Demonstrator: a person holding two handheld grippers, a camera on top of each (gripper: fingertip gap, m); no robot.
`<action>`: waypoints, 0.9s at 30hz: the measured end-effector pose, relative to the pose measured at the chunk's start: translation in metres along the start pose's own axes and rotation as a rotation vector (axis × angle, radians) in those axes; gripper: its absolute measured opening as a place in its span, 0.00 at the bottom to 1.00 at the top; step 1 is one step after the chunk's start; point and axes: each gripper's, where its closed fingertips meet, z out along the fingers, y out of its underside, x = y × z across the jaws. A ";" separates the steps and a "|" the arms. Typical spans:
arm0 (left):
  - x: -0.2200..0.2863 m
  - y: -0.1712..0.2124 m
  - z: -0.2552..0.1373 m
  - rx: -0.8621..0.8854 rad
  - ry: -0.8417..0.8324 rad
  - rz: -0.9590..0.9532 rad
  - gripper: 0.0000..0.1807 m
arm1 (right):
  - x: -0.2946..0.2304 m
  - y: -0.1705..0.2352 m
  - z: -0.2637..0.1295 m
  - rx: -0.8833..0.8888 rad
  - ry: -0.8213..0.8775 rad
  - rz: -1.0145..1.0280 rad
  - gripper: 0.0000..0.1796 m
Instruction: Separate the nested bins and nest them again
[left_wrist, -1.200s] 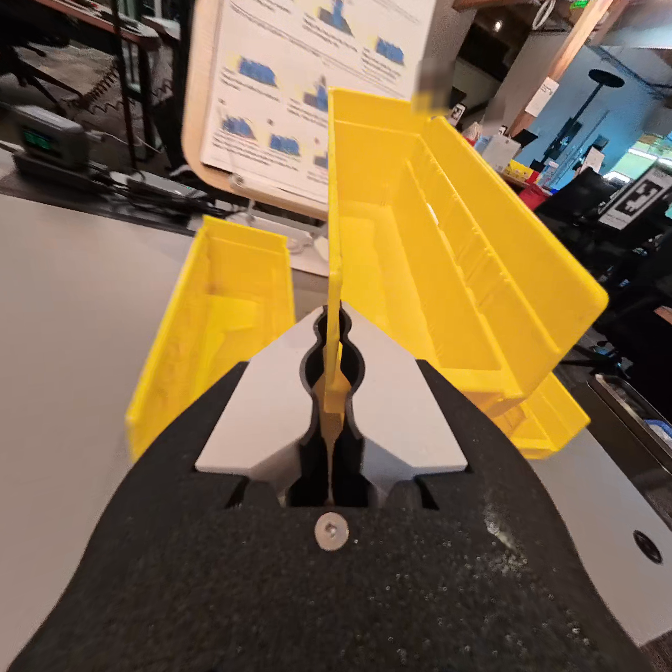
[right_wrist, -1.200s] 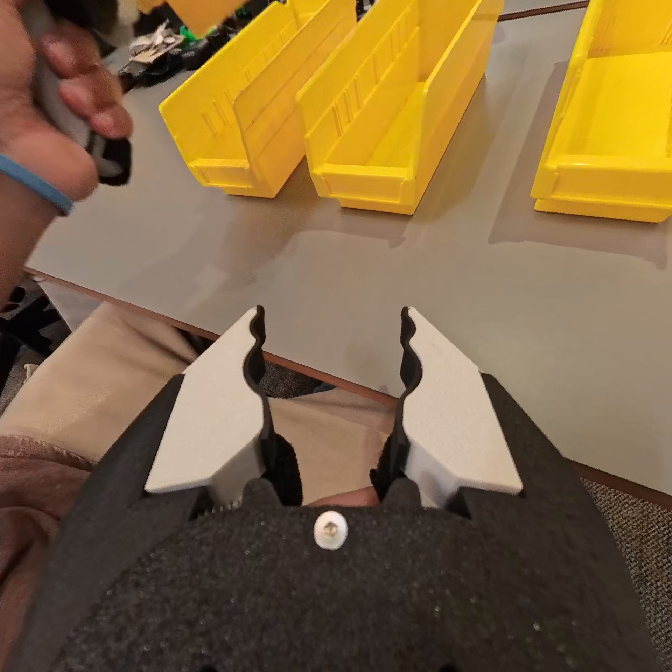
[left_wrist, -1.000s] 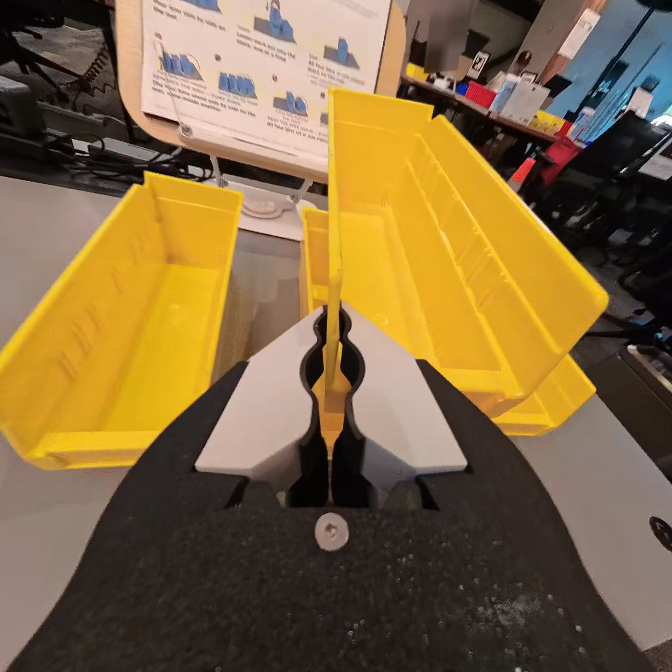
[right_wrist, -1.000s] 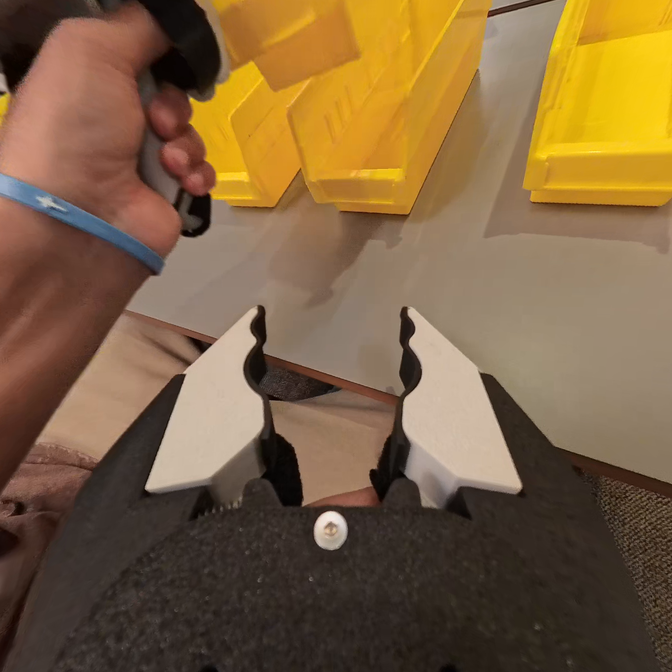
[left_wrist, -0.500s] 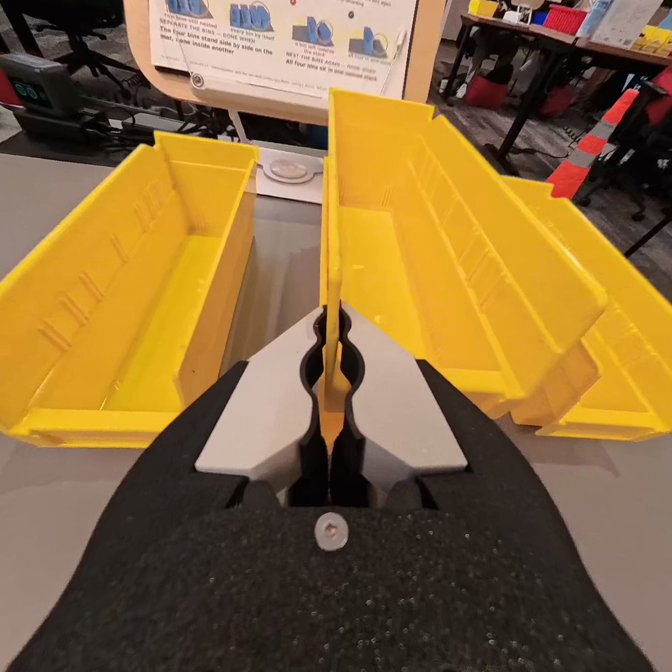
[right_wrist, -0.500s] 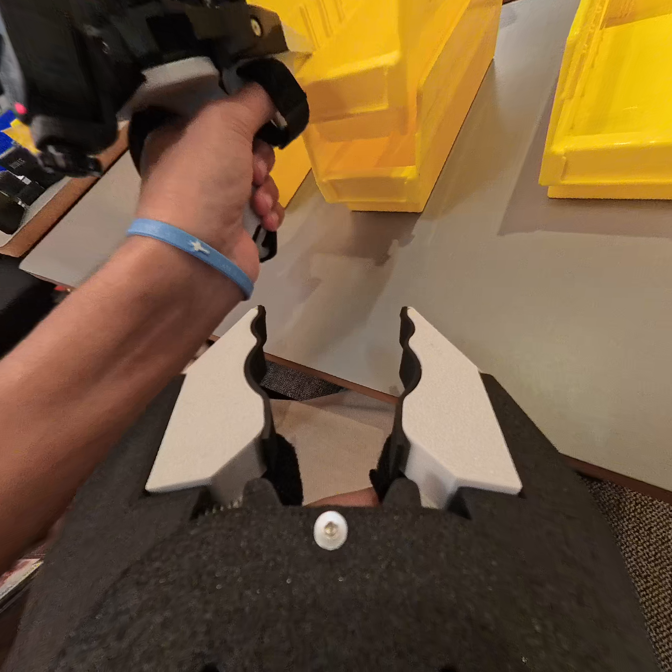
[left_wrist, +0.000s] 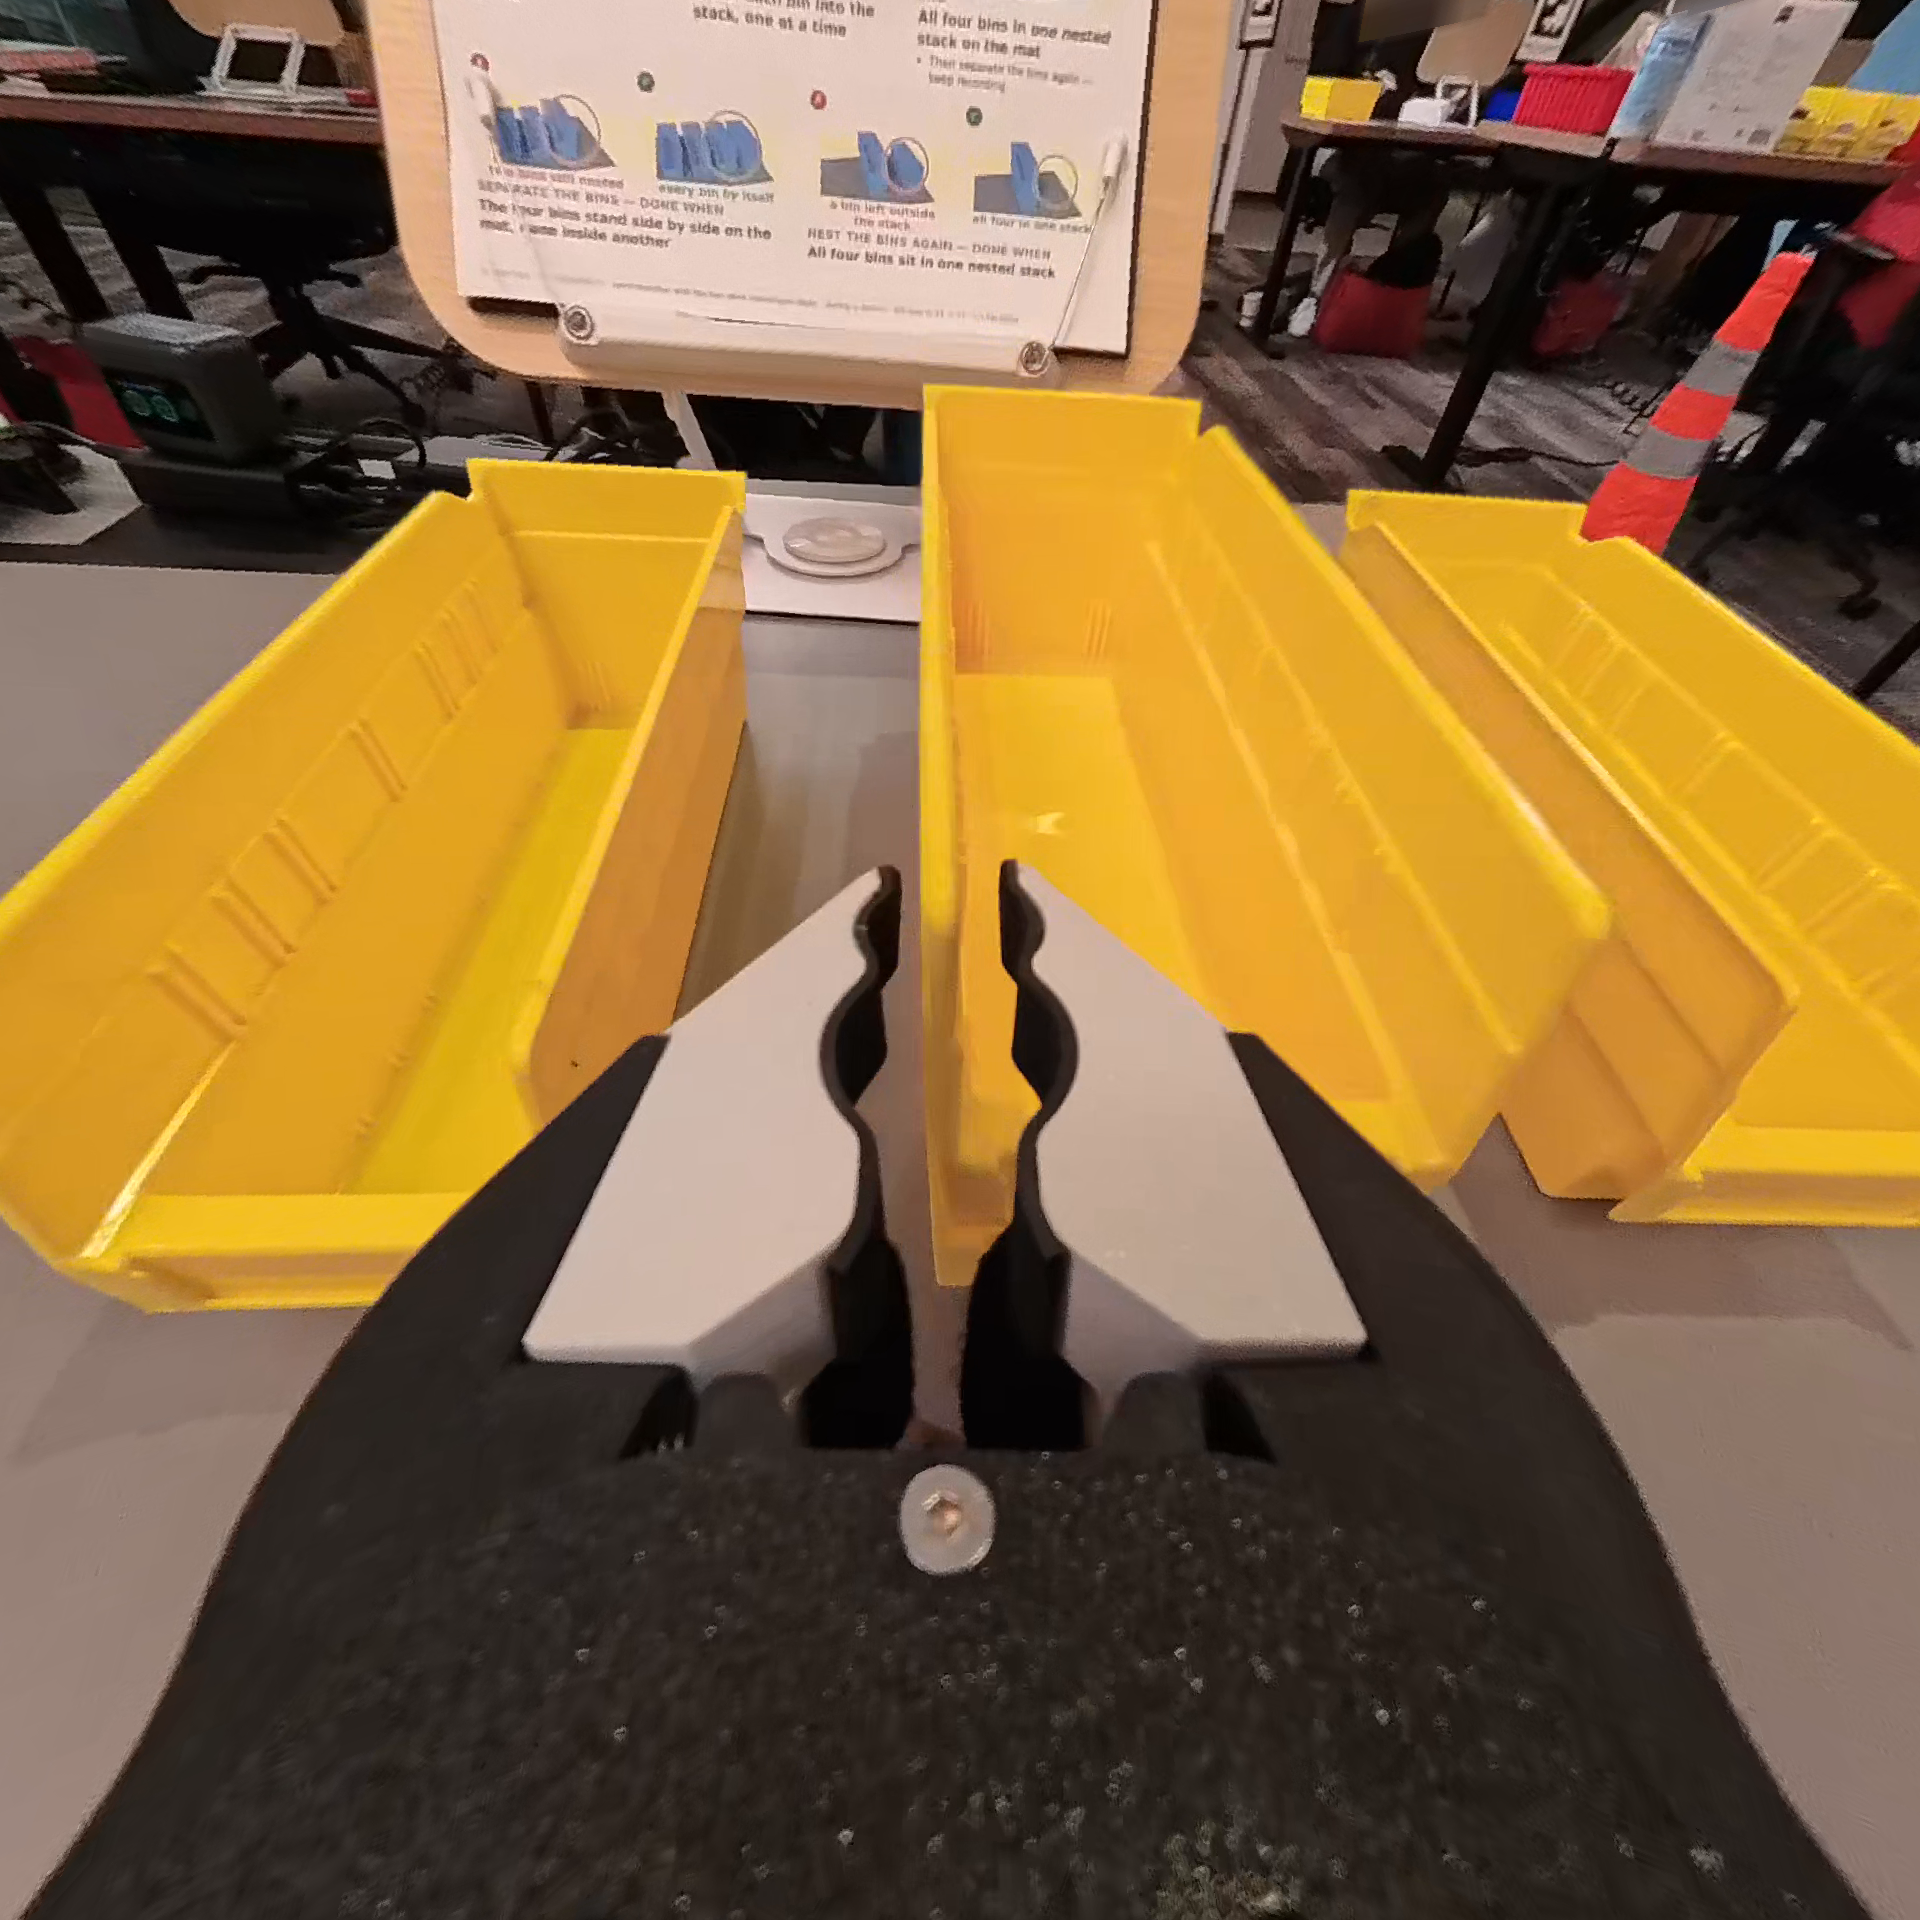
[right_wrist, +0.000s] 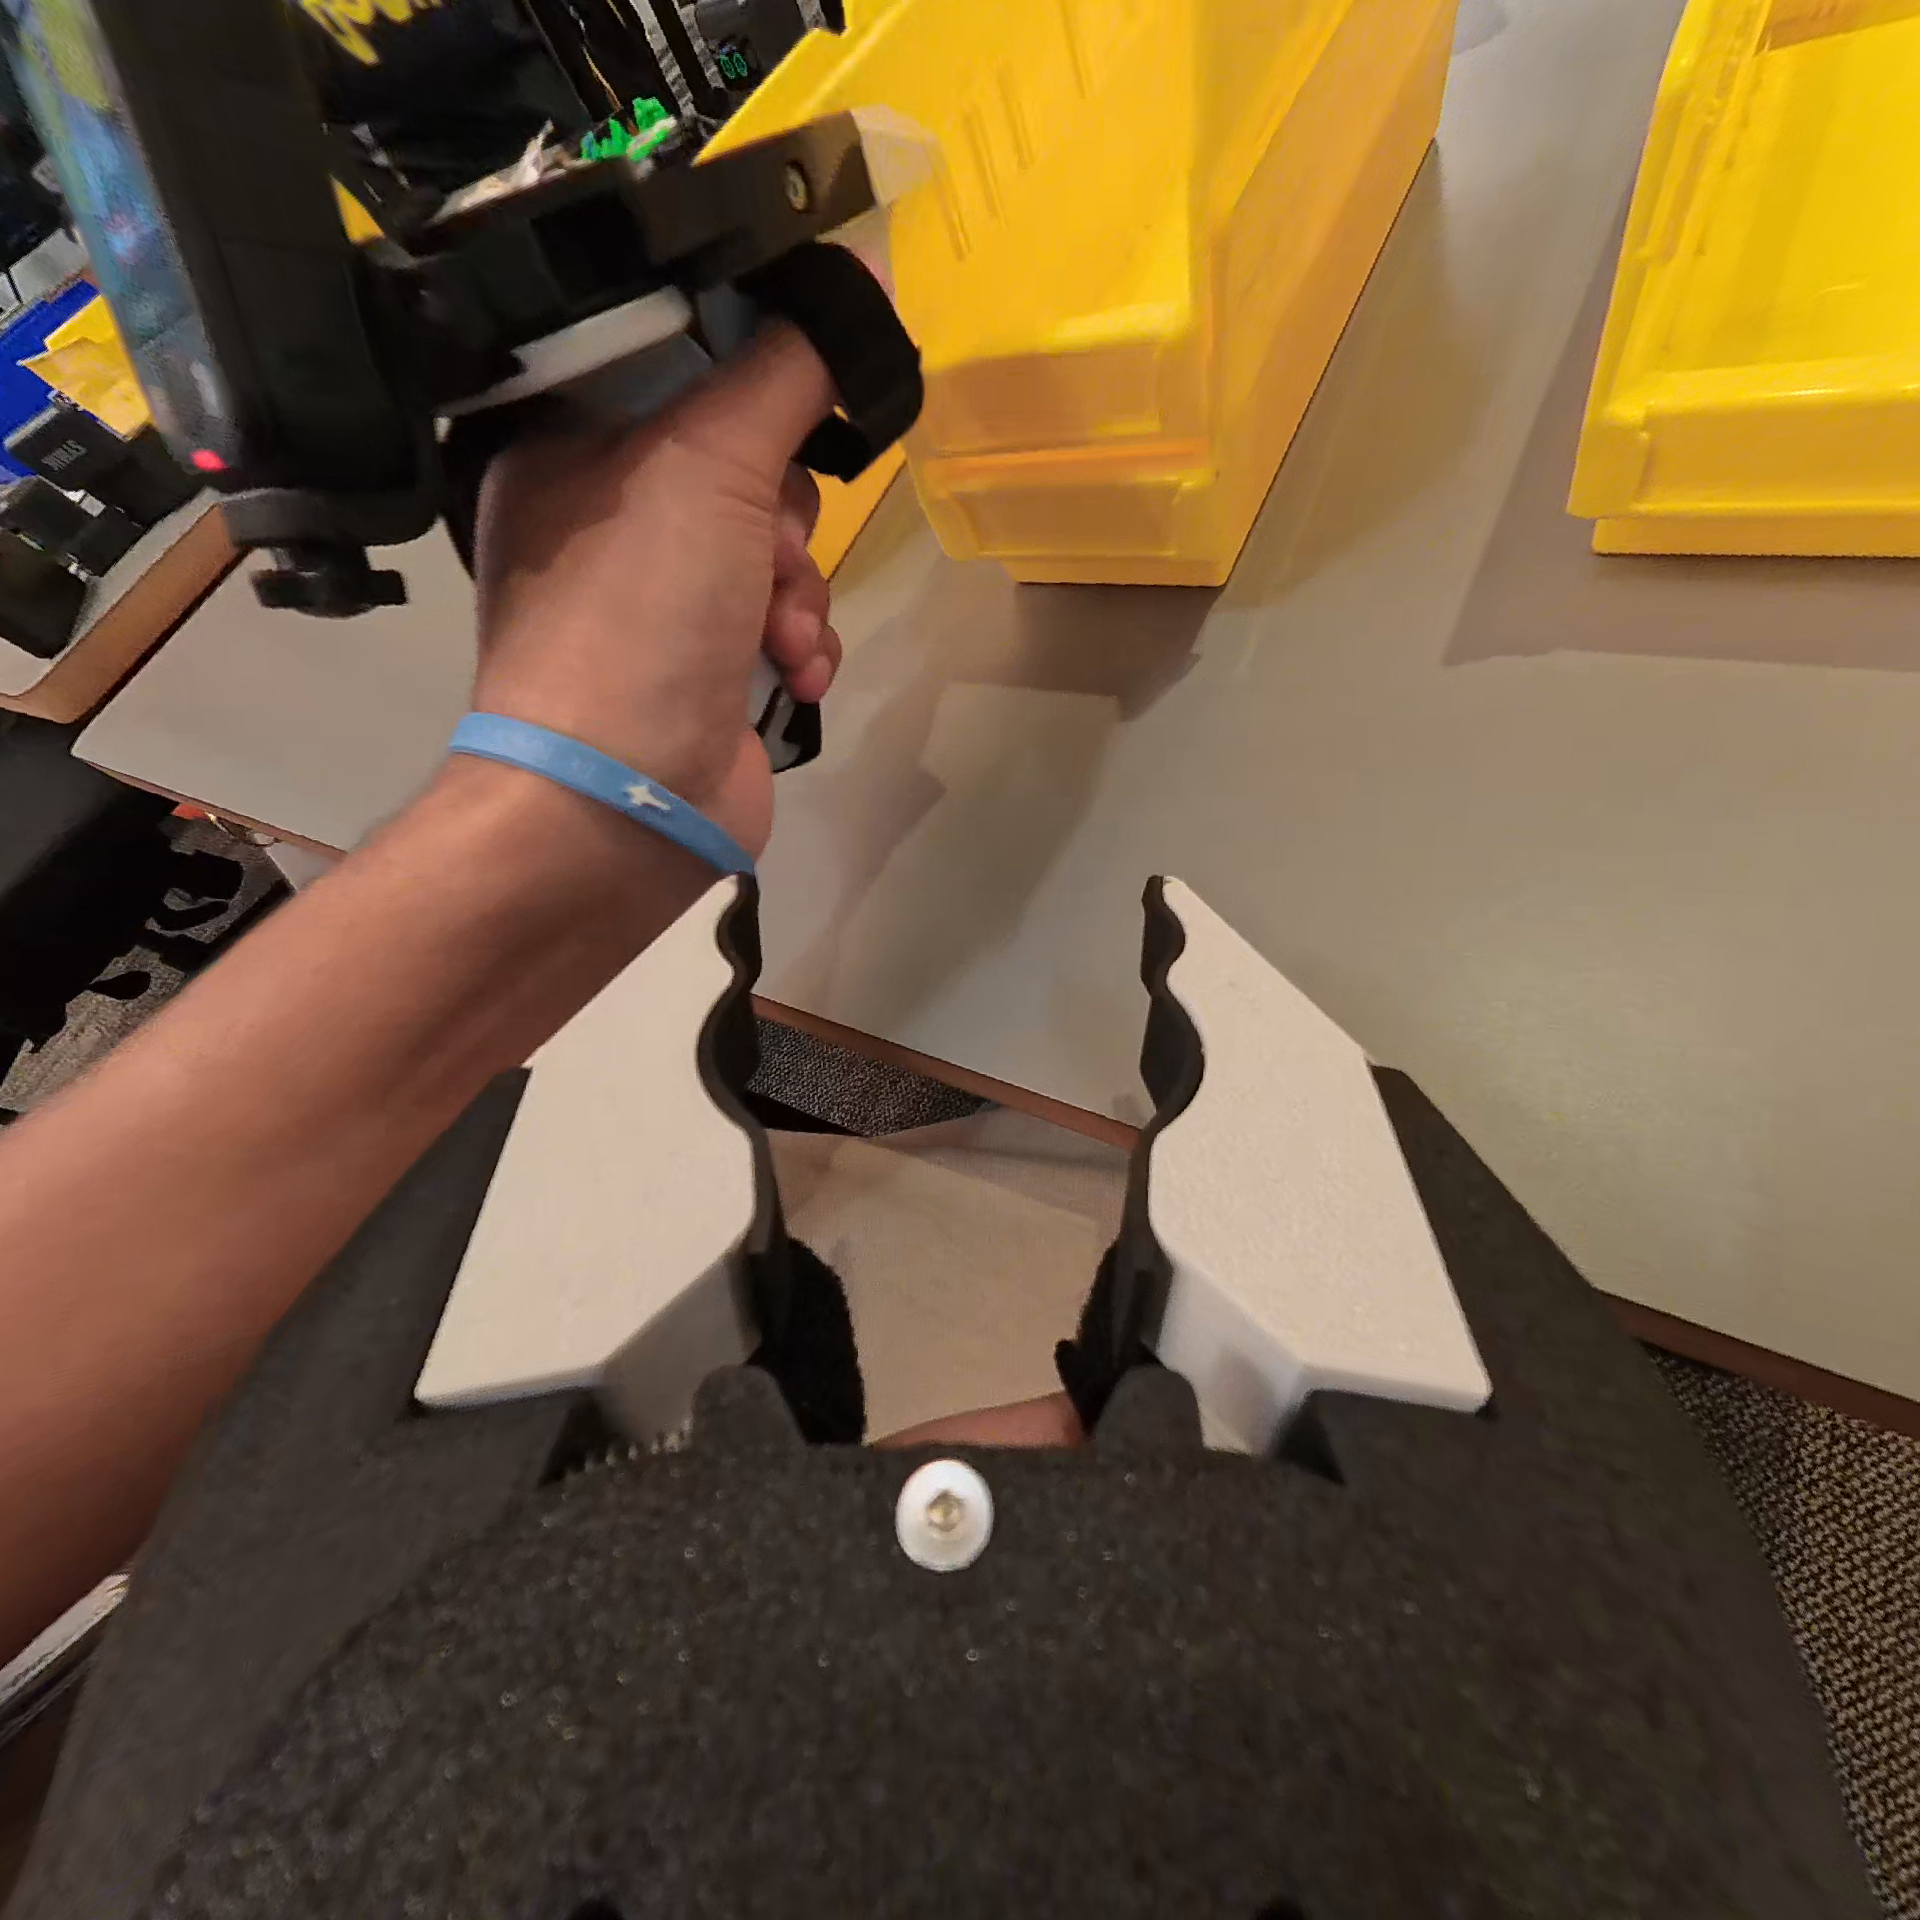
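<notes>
Left hand-held gripper (left_wrist: 943, 883) now parted, released bin (left_wrist: 1195, 831) wall (right hand-held gripper (right_wrist: 948, 894) stays open)

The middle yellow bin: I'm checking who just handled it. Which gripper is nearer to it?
Left. The left gripper straddles the middle yellow bin's left wall, jaws slightly parted. The right gripper hangs open at the table's near edge, apart from it.
</notes>
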 end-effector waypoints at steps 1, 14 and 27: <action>0.000 0.000 -0.001 -0.004 0.013 -0.002 0.07 | -0.001 0.000 0.000 -0.002 -0.001 -0.001 0.41; -0.057 0.013 -0.096 -0.102 0.402 0.210 0.16 | 0.010 -0.003 -0.001 0.011 0.055 -0.045 0.41; -0.172 0.023 -0.150 -0.115 0.410 0.173 0.17 | 0.216 -0.117 0.028 0.215 0.586 -0.114 0.38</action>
